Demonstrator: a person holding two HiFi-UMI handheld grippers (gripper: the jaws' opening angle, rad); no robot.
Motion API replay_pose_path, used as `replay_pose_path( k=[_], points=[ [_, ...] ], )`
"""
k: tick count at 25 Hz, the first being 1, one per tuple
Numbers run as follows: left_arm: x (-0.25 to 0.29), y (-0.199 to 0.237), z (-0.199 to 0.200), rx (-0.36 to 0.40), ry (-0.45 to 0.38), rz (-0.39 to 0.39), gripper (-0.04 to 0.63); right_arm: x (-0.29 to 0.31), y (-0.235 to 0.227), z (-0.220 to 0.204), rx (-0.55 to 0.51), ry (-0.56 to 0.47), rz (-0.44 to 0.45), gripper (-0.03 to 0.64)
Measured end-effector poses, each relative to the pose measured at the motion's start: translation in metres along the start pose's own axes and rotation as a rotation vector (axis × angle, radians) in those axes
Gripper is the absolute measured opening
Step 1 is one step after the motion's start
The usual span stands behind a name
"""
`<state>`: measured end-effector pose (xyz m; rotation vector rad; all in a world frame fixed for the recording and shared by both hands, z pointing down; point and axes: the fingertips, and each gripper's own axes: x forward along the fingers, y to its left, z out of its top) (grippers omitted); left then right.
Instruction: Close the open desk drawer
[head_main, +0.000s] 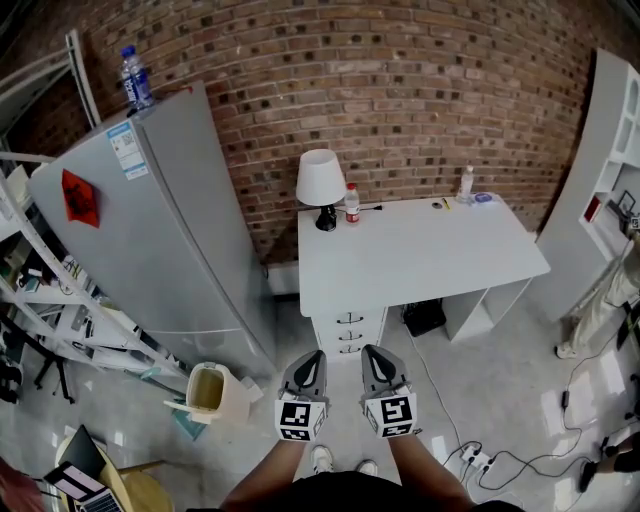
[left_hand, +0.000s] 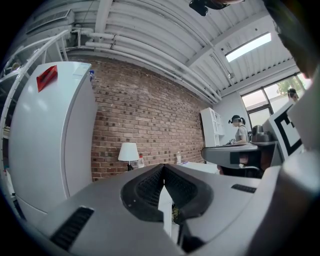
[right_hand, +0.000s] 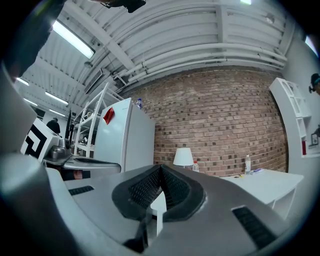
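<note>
Drawers (head_main: 349, 334) stand ahead of left tongs (head_main: 317, 354) and right tongs (head_main: 368, 349), both closed, empty.

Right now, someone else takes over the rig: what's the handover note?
Grippers: left gripper shut, empty; right gripper shut, empty; both level, side by side, touching nothing.
Things: white desk straight ahead against the brick wall; drawer stack under its end by the lamp, short of both grippers.
Done: all three drawer fronts look flush from the head view, though the steep angle leaves doubt.
Left: check the fronts up close; push in any that stands out.
</note>
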<state>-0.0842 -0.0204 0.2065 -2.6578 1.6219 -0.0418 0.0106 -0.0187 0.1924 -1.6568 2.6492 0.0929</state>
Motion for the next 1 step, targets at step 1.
replay_pose_path(
  k=[1],
  points=[
    [0.0006, -0.0006, 0.0006, 0.002, -0.001, 0.001, 0.007, -0.0001, -0.001, 0.0004, 0.0, 0.0, 0.0, 0.028]
  ],
)
